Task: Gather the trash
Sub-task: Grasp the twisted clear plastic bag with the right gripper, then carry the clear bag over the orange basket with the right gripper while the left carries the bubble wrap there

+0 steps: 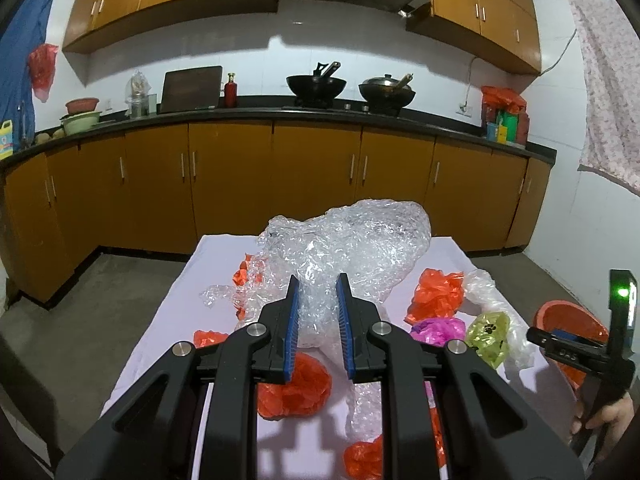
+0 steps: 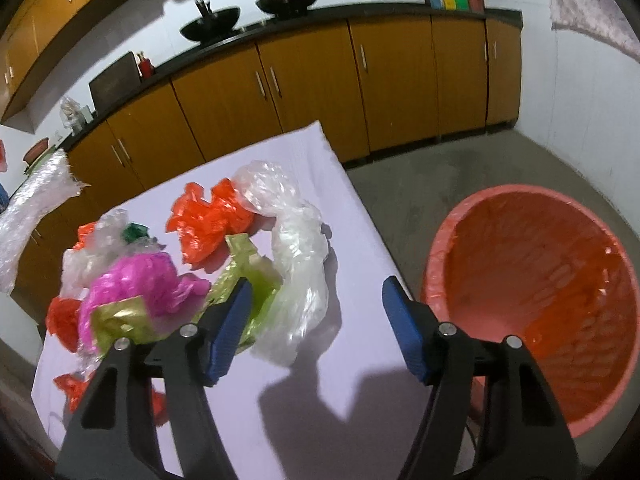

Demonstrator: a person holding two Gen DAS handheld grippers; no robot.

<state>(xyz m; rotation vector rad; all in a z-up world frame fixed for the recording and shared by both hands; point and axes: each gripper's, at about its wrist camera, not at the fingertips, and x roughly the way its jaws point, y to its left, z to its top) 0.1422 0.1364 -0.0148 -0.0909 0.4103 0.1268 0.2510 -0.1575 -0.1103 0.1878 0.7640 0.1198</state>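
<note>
Your left gripper (image 1: 318, 284) is clenched on the clear bubble wrap (image 1: 352, 248), lifting it above the table (image 1: 168, 320) for carrying to the orange bin (image 2: 532, 300), which sits at four o'clock off the table's edge. The wrap's long axis runs toward one o'clock, bulk forward. Your right gripper (image 2: 316, 292) hangs released beside the white bag (image 2: 300, 280).

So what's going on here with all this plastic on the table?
A person is clearing plastic trash off a white-covered table with a pair of tongs in each hand. The left tongs are closed on a big crumpled sheet of clear bubble wrap. The right tongs are open and hold nothing, hovering near the table's edge beside an orange bin on the floor. Orange, pink, green and clear bags lie on the table.
</note>
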